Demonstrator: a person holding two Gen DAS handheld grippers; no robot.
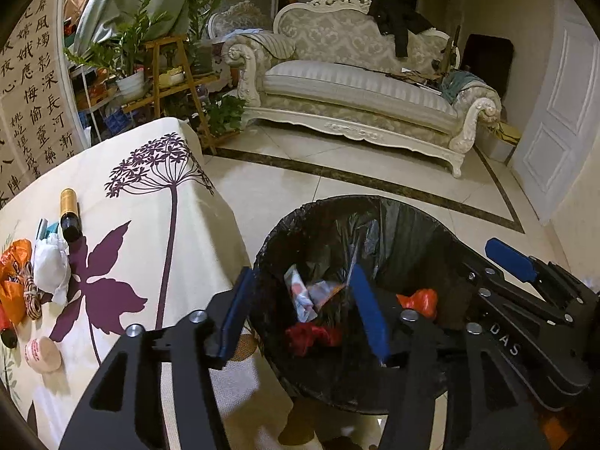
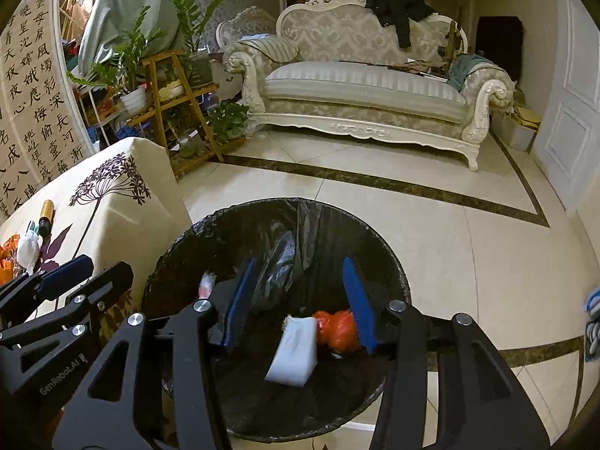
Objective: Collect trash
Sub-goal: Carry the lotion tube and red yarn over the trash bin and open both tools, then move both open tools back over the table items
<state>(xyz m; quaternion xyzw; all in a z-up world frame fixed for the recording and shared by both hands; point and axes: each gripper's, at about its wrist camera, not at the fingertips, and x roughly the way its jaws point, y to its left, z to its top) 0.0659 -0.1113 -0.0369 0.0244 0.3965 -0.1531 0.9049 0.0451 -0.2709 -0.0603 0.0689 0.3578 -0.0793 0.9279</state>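
A black-lined trash bin [image 1: 397, 225] stands on the floor beside the table; it also shows in the right wrist view [image 2: 262, 210]. Both grippers hover over it. My left gripper [image 1: 303, 292] is open and empty above a crumpled wrapper [image 1: 303, 292] and red trash [image 1: 311, 335]. My right gripper [image 2: 300, 281] is open; a blurred white block [image 2: 294, 352] lies loose between its fingers beside an orange bag [image 2: 337, 328]. On the table lie an orange bag [image 1: 13, 281], white crumpled paper [image 1: 50, 266], a brown bottle [image 1: 70, 213] and a pink round lid [image 1: 43, 352].
The table [image 1: 150, 202] with a floral cloth stands left of the bin. A white sofa [image 1: 356, 86] stands across the tiled floor, a plant shelf [image 1: 168, 75] at far left, a white door [image 1: 562, 112] at right. A blue-white object [image 2: 592, 322] lies on the floor at right.
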